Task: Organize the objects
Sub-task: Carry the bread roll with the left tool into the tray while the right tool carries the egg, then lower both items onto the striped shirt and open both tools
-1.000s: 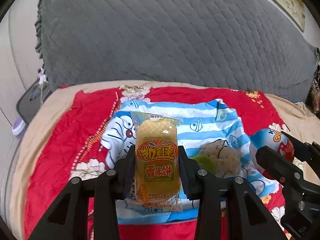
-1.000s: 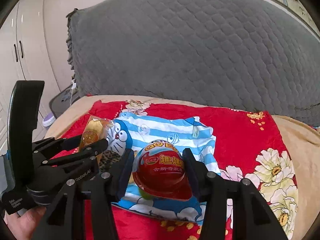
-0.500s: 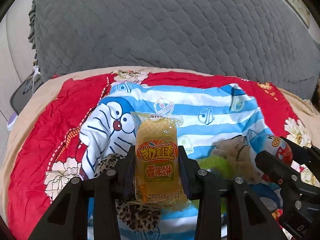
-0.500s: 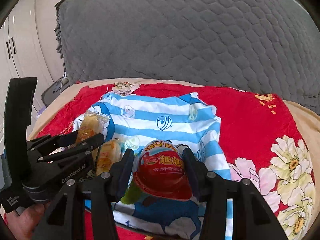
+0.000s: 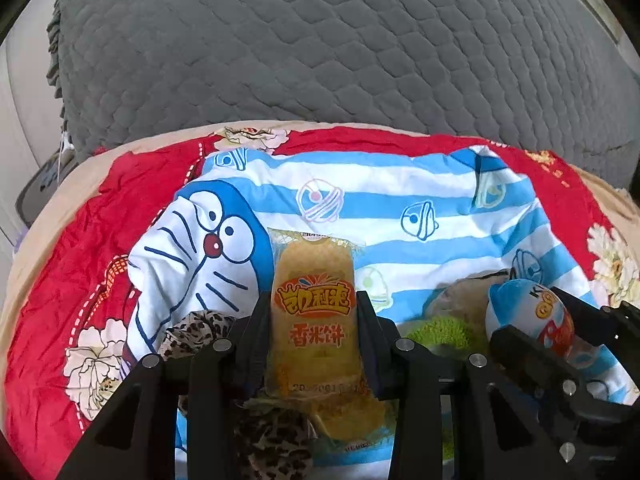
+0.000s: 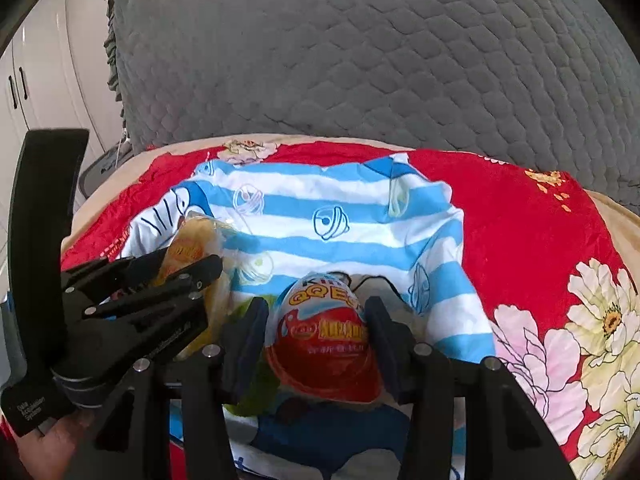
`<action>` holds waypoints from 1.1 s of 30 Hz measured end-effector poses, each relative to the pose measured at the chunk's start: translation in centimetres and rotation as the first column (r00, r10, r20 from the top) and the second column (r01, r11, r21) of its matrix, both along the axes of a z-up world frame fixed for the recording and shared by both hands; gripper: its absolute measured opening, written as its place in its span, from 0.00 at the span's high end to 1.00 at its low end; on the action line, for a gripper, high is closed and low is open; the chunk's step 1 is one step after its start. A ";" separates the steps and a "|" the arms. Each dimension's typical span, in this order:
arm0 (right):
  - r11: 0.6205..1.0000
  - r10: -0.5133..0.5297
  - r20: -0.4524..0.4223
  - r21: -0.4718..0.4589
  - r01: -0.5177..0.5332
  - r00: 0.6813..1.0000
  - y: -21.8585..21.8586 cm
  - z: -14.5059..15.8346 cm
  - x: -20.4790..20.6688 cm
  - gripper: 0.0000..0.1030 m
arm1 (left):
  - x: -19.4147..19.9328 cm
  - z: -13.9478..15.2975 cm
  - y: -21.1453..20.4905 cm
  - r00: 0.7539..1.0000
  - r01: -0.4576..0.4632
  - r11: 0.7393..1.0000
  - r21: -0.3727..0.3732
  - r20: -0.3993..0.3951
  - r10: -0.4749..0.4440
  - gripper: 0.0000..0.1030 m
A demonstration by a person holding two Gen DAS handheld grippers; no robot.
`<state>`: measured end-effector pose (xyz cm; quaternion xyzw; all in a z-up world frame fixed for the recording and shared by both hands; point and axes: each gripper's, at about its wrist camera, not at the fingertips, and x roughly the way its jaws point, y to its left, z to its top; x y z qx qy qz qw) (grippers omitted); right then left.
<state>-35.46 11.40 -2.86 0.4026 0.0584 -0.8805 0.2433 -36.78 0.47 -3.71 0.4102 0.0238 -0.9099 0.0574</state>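
Left wrist view: the left hand-held gripper (image 5: pixel 314 336) is clamped on the rice-cracker packet (image 5: pixel 314 320), long axis pointing forward, low over the striped cloth (image 5: pixel 400 216) on the bed.

Right wrist view: the right hand-held gripper (image 6: pixel 318 340) grips the toy egg (image 6: pixel 324 340) above the same cloth's near edge, the left one just beside it.
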 end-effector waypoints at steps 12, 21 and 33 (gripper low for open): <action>1.000 -0.006 0.021 0.009 0.006 1.000 0.3 -1.2 0.9 0.51 | 0.7 -1.0 0.2 1.000 0.008 1.000 0.016 0.011 -0.008 0.58; 1.000 -0.013 0.031 0.009 0.012 0.999 0.5 -1.5 1.2 0.51 | 1.6 -1.1 0.3 1.000 0.020 1.000 0.013 0.017 -0.021 0.58; 1.000 -0.013 0.046 0.022 0.012 0.999 0.5 -2.2 2.1 0.50 | 2.6 -1.4 0.5 0.999 0.035 0.999 -0.007 0.013 -0.034 0.58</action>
